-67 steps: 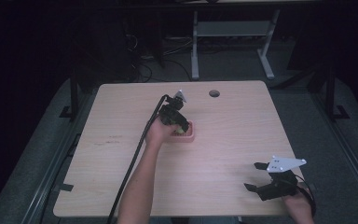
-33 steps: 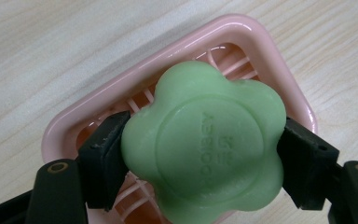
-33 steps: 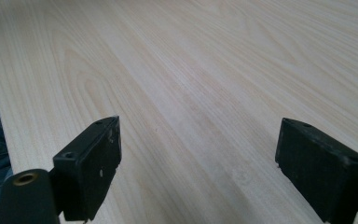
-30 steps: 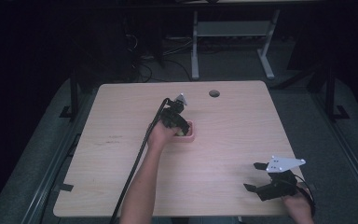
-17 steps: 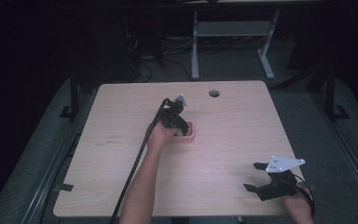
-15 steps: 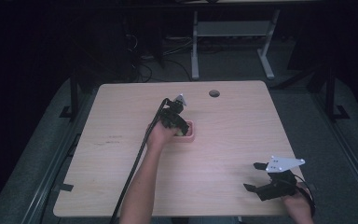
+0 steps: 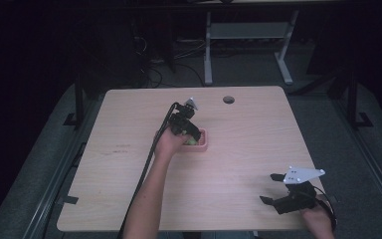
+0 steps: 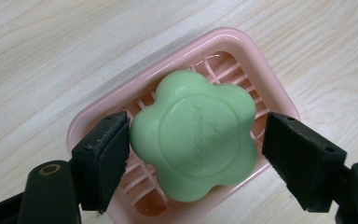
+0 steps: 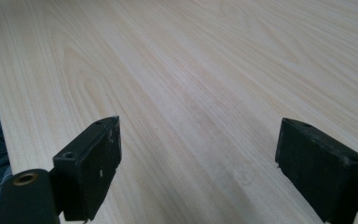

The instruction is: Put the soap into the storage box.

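Left gripper (image 8: 193,154) straddles the green flower soap (image 8: 193,140), left jaw touching, right jaw just clear, nothing clamped. Soap sits in the pink dish (image 8: 242,39) mid-table (image 7: 129,114). Risk: an off-centre squeeze on those rounded lobes could squirt it out sideways. The high view hides that gap. Right gripper (image 9: 198,154) rests wide open, empty.

One soap (image 8: 195,138) (green, flower-shaped) lies in one pink dish (image 8: 98,122), both on the one table (image 7: 248,149), which has one round hole (image 7: 228,99) near its far edge. Two grippers are at work, the left gripper (image 8: 196,154) and the right gripper (image 7: 278,191), each trailing one cable.
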Demonstrator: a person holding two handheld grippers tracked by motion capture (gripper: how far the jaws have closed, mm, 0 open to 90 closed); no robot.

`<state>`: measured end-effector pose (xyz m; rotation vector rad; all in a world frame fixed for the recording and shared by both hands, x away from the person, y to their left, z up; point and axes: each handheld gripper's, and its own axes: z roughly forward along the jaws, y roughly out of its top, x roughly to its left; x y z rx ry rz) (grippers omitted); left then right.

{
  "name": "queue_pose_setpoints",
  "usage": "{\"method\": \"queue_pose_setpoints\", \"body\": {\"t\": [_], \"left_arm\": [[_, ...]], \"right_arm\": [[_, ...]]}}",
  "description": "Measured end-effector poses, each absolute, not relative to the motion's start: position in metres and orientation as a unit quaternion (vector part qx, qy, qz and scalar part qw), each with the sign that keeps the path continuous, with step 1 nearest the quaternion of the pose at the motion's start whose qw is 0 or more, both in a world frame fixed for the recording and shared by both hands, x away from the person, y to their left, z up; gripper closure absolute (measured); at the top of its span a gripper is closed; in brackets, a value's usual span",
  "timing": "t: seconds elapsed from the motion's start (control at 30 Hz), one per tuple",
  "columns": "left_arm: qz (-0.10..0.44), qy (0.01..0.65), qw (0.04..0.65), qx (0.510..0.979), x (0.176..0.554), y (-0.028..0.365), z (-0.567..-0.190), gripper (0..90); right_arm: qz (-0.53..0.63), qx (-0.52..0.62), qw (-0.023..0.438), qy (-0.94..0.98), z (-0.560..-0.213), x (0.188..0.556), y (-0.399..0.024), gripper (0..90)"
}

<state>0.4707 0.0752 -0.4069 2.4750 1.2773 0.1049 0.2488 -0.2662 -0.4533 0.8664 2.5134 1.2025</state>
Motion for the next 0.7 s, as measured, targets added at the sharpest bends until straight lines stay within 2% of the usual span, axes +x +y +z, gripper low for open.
{"method": "queue_pose_setpoints", "body": {"t": [0.7], "left_arm": [[0.04,0.436,0.19,0.879,0.454,0.091,-0.395,23.2]], "right_arm": [[0.405,0.298,0.111,0.857,-0.454,0.249,-0.266,13.7]]}}
